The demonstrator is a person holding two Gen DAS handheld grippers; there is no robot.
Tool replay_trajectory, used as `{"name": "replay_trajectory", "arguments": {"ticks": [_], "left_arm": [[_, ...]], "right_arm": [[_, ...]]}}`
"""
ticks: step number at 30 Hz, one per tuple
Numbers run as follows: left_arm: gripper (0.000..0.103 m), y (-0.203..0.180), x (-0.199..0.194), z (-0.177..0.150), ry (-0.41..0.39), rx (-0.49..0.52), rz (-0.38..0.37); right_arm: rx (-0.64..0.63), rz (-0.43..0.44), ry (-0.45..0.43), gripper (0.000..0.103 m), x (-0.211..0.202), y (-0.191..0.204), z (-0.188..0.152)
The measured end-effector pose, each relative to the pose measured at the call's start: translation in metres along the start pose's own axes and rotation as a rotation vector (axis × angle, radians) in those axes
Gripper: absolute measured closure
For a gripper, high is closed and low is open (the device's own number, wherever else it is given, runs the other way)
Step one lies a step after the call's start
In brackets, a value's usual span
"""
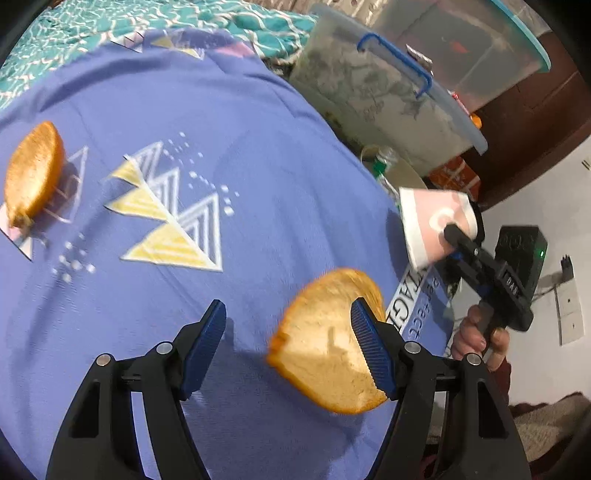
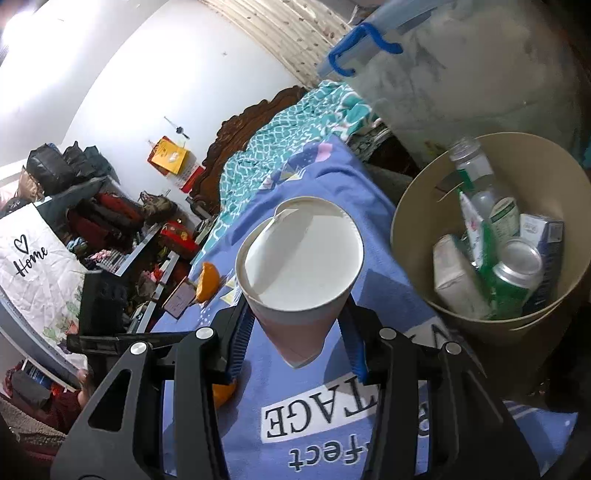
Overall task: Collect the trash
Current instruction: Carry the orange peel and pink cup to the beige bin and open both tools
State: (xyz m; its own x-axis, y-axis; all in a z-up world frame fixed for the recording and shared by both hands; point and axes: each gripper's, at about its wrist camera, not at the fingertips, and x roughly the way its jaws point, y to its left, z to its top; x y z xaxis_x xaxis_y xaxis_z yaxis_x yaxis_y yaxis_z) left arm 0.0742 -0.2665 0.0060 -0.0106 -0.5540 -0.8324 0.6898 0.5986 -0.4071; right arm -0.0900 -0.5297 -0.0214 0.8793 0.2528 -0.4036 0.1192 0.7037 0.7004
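Note:
My right gripper is shut on a white and pink paper cup, held above the purple bedsheet; it also shows in the left wrist view. A beige bin to its right holds bottles, cartons and a green can. My left gripper is open just above the sheet. An orange peel piece lies against its right finger. A second peel lies far left, and also shows in the right wrist view.
A clear storage box with a blue handle stands beyond the bed edge, above the bin. A teal patterned blanket lies at the bed's far end. Cluttered shelves line the left wall.

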Motion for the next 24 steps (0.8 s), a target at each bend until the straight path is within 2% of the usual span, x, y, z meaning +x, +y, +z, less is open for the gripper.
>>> {"name": "replay_trajectory", "arguments": {"ticks": [3,5,7,9,11,15,18,21,24], "left_arm": [[0.041,-0.001,0.013,-0.002,0.025,0.006,-0.029],[0.062,-0.003,0.025,-0.002,0.06,0.013,-0.048],[0.085,-0.01,0.037,-0.002,0.086,0.039,-0.034],[0.094,-0.018,0.045,-0.002,0.102,0.07,-0.045],[0.096,-0.028,0.047,0.004,0.087,0.098,-0.046],[0.096,-0.052,0.049,0.039,0.047,0.136,-0.09],[0.095,-0.083,0.062,0.071,0.03,0.205,-0.098],[0.096,-0.116,0.083,0.101,0.043,0.258,-0.128],[0.095,-0.147,0.103,0.129,0.028,0.304,-0.116]], "right_arm": [[0.005,0.0,0.007,0.057,0.003,-0.001,-0.002],[0.01,-0.003,0.006,0.057,0.004,-0.003,-0.002],[0.018,-0.009,0.001,0.057,0.003,-0.005,-0.002],[0.022,-0.022,-0.005,0.057,0.001,-0.008,-0.002],[0.031,-0.038,-0.022,0.057,-0.003,-0.013,0.0],[0.046,-0.089,-0.084,0.057,-0.021,-0.024,0.01],[0.04,-0.177,-0.158,0.057,-0.043,-0.035,0.024],[0.048,-0.255,-0.193,0.057,-0.056,-0.048,0.033],[0.049,-0.337,-0.206,0.056,-0.061,-0.059,0.039]]}}
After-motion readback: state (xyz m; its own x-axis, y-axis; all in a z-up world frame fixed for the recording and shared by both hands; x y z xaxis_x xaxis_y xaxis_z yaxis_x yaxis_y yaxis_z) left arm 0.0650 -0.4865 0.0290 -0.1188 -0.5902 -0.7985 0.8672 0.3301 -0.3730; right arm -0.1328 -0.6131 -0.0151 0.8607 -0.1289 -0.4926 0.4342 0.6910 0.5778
